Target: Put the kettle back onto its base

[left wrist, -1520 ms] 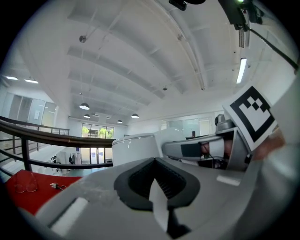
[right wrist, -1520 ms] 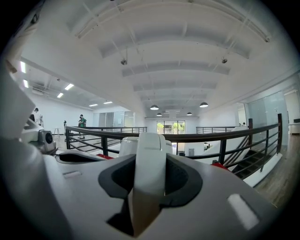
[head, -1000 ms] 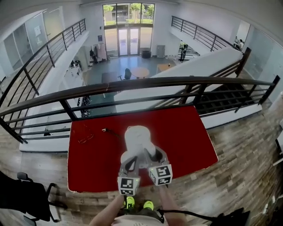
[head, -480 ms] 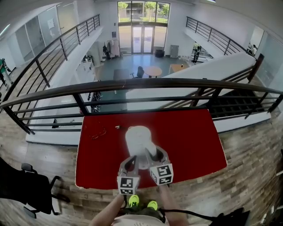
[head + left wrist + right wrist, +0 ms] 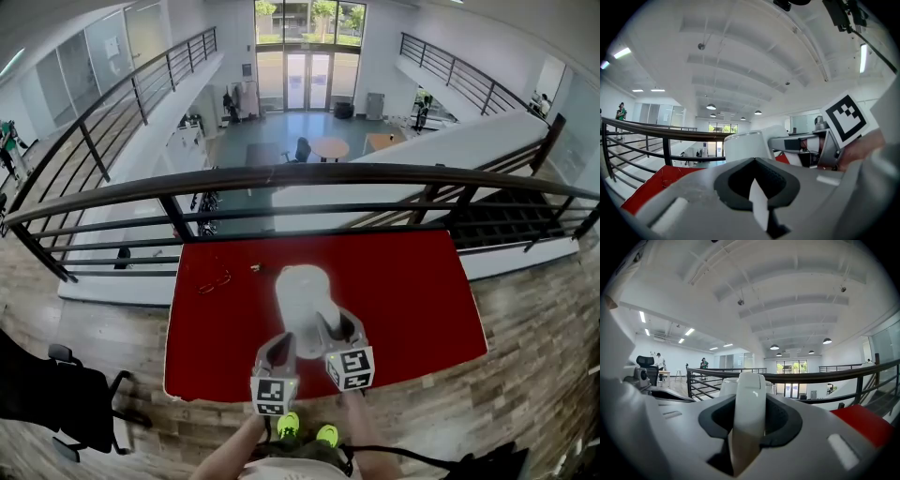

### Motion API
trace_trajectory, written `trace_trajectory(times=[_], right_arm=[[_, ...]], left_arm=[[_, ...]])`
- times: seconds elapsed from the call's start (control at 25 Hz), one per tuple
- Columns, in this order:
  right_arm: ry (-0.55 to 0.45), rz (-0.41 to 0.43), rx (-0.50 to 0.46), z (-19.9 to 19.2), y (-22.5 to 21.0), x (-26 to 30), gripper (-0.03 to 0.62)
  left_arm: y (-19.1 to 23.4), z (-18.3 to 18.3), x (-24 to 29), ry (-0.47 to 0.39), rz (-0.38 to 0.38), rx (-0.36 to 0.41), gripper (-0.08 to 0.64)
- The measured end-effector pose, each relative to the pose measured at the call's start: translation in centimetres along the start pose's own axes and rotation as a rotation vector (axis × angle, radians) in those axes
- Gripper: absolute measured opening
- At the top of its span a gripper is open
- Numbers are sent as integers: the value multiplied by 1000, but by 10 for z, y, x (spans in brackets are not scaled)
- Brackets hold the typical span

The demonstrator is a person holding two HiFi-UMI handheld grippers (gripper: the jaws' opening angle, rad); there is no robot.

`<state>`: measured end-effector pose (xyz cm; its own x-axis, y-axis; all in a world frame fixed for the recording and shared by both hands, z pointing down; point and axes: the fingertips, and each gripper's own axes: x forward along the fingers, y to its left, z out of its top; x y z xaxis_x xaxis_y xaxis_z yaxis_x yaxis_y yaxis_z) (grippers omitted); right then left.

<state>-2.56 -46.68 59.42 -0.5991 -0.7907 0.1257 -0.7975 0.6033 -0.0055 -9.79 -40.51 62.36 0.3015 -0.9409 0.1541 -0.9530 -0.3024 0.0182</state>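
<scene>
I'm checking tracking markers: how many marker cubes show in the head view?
2. The left cube is at the red table's near edge, below the kettle in the picture; the right cube is beside it on the right. None looks hidden.

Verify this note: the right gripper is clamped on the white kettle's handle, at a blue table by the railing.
One detail is wrong: the table is red, not blue, as the head view shows. The rest stands: the right gripper is clamped on the handle of the white kettle, at the table by the railing.
</scene>
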Motion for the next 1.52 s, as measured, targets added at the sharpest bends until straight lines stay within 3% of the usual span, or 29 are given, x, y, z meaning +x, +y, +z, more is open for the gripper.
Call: trace_trajectory(times=[0.68, 1.12, 1.52], right_arm=[[-8, 36, -14, -27, -6, -37, 138], [65, 166, -79, -39, 1, -53, 139], [60, 191, -64, -68, -9, -74, 140]], left_arm=[[-16, -2, 1, 18, -32, -3, 8], [-30, -5, -10, 37, -34, -7, 7], [-41, -6, -14, 33, -6, -15, 8]])
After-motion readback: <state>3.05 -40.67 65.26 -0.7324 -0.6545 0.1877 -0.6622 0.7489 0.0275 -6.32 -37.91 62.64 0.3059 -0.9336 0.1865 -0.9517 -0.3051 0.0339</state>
